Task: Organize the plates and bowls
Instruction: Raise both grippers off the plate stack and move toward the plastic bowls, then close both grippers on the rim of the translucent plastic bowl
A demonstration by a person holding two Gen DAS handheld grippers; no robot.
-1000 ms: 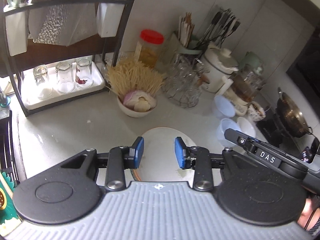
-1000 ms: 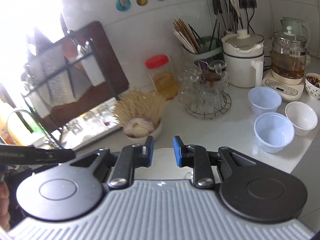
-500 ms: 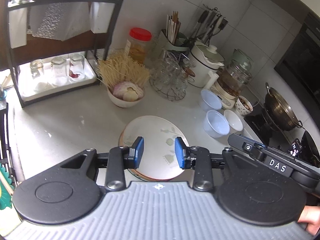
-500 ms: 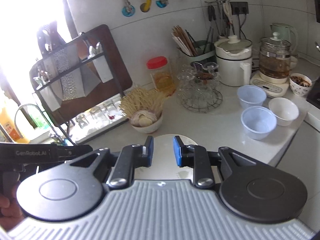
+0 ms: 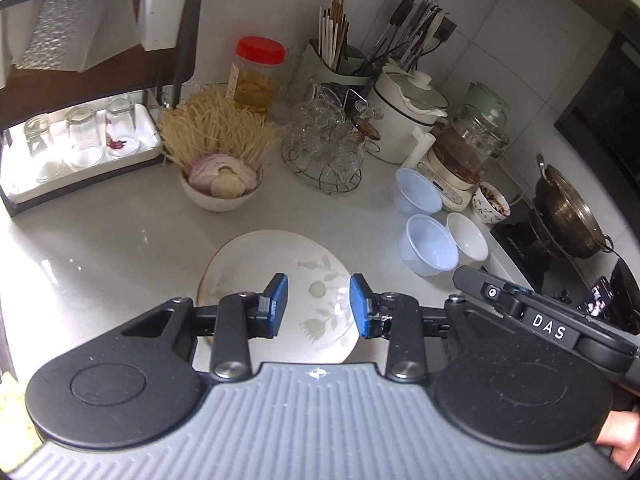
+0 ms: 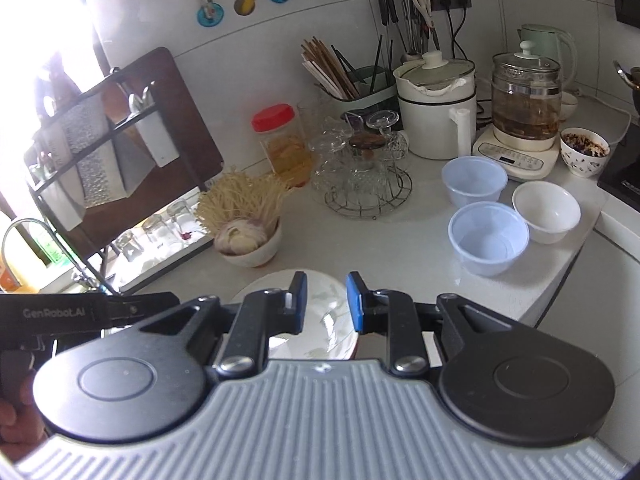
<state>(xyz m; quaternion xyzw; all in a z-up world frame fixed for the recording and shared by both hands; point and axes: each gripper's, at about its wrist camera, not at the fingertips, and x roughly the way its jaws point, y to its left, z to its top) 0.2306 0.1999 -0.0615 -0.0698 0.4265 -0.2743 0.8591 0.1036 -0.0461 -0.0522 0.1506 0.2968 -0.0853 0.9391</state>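
Below: round glazed floral plate; left tool, right tool both agape, empty.

"DAS" is printed on the right tool; "GenRobot.AI" is printed on the left tool.

Your left gripper and right gripper each had a ribbed grey housing, two round black discs, black link arms with silver screws and blue finger pads. One black handle read "DAS", the other "GenRobot.AI". Your bare fingers showed at both edges.
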